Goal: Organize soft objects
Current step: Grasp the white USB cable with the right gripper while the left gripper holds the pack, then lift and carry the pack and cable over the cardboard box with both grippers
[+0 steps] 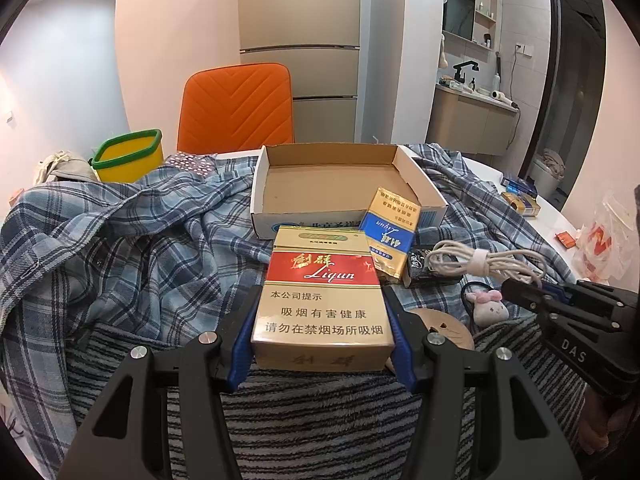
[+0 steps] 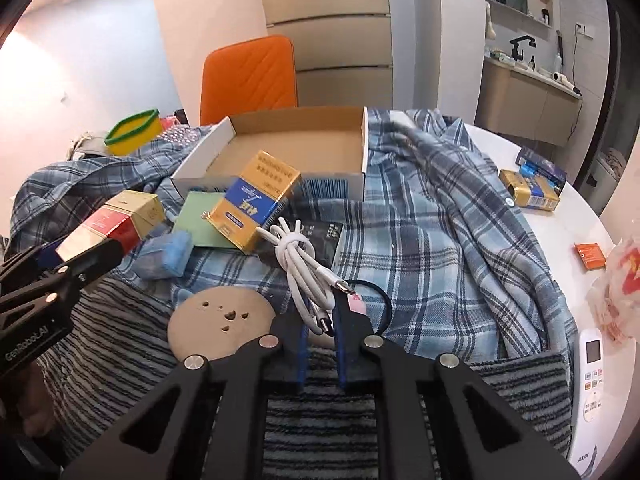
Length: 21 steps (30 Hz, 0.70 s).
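My left gripper is shut on a red and gold Liqun cigarette pack, held above a striped fleece blanket; the pack also shows in the right wrist view. An open cardboard box sits ahead on a blue plaid shirt. A blue and gold pack leans at the box's front. My right gripper is nearly shut around the end of a coiled white cable. A small pink plush lies beside its fingers.
A round wooden disc, a black pack and a blue sponge lie near the cable. A yellow bin with a green rim and an orange chair stand behind. More packs, a remote and a plastic bag lie at the right.
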Motion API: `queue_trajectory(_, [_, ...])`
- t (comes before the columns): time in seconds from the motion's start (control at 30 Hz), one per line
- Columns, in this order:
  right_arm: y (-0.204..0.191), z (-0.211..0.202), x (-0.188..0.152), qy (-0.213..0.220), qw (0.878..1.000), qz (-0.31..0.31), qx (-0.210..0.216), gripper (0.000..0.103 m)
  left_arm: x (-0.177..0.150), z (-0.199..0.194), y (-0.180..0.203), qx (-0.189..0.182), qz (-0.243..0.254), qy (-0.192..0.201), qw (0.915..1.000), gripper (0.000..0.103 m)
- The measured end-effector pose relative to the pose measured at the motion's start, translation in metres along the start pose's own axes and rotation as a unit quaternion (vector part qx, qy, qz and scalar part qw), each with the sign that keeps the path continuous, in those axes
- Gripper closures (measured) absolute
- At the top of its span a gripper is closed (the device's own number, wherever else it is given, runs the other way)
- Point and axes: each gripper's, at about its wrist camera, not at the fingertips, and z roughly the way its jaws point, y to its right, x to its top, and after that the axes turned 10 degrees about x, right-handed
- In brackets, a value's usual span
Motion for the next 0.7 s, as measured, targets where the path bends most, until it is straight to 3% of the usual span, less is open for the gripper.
queue_trajectory(0.33, [-0.017,-0.038,0.011,0.099,0.995,-0.02,0.002,0.093,0.009,-0.016,-0.007,0.004,-0.011,0.03,0.9995,0.048])
queue_trajectory(0.7, [-0.037,-0.073,0.044,0.196,0.98,-0.041,-0.004,0.093,0.053,-0.049,-0.019,0.037,0.0,0.135,0.9902,0.048])
